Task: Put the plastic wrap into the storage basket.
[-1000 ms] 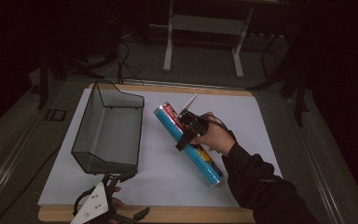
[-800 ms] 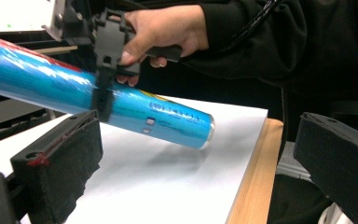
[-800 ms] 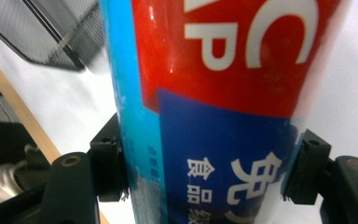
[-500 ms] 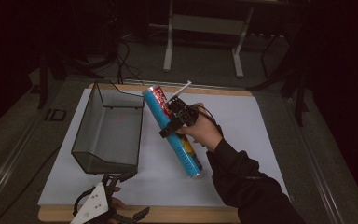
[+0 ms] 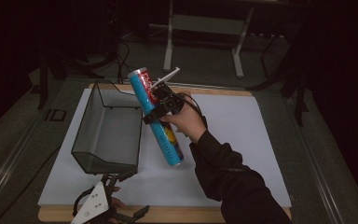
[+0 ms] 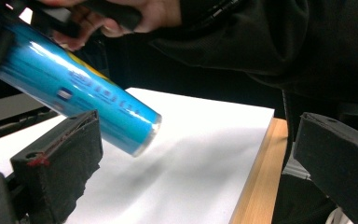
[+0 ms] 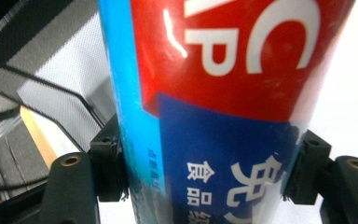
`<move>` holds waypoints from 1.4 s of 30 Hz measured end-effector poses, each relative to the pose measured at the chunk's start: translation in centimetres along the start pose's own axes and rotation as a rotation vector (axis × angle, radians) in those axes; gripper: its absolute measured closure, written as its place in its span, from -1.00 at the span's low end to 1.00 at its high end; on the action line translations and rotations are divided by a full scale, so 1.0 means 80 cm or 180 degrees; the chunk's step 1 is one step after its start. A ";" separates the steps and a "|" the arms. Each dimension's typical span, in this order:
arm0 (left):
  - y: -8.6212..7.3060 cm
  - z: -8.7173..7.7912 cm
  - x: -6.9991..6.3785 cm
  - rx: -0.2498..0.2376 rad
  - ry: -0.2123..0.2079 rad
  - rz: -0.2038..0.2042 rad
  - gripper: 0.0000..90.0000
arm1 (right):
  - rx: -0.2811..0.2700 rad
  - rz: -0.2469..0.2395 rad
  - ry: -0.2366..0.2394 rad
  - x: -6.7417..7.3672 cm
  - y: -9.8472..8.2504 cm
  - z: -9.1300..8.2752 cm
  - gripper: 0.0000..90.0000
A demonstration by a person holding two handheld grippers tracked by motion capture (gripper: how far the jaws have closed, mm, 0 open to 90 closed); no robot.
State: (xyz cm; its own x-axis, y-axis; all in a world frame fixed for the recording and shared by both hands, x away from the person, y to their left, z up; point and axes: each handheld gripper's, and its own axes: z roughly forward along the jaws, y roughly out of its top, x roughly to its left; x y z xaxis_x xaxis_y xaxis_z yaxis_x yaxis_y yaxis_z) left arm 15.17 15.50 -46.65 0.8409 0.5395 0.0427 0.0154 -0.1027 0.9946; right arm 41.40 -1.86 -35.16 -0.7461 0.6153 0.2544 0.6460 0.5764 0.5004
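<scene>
Here we see our right gripper (image 5: 154, 112) clamped on a glossy blue-and-red cylindrical canister (image 5: 157, 118), tilted beside a black wire-mesh basket (image 5: 105, 135); our left gripper (image 6: 200, 158) gapes, grasping nothing.

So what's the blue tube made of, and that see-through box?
The blue tube looks like a cardboard or plastic canister under a glossy printed wrap: light glints off its red and blue label, and its end has a shiny rim, perhaps metal or plastic. The box looks like dark, matte wire mesh: the right gripper view shows a fine woven grid on thicker wire edges.
</scene>
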 end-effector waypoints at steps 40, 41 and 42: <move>0.001 -0.007 -0.001 -0.0053 0.0065 0.0008 -0.95 | -0.0764 0.0365 0.0172 0.061 0.076 0.088 -0.29; 0.001 -0.007 -0.001 -0.0055 0.0063 0.0018 -0.95 | -0.0764 0.0365 0.0172 0.061 0.076 0.088 -0.29; 0.001 -0.007 -0.001 -0.0056 0.0062 0.0019 -0.95 | -0.0698 0.0388 0.0107 0.062 0.074 0.096 -0.29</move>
State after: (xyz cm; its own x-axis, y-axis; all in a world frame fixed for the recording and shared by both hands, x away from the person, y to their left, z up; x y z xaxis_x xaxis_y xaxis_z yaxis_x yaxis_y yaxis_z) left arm 14.80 15.91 -46.50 0.8301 0.5553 0.0505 0.0006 -0.0915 0.9958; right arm 42.75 8.70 -37.29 -0.6722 0.6528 0.3494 0.6838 0.3664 0.6310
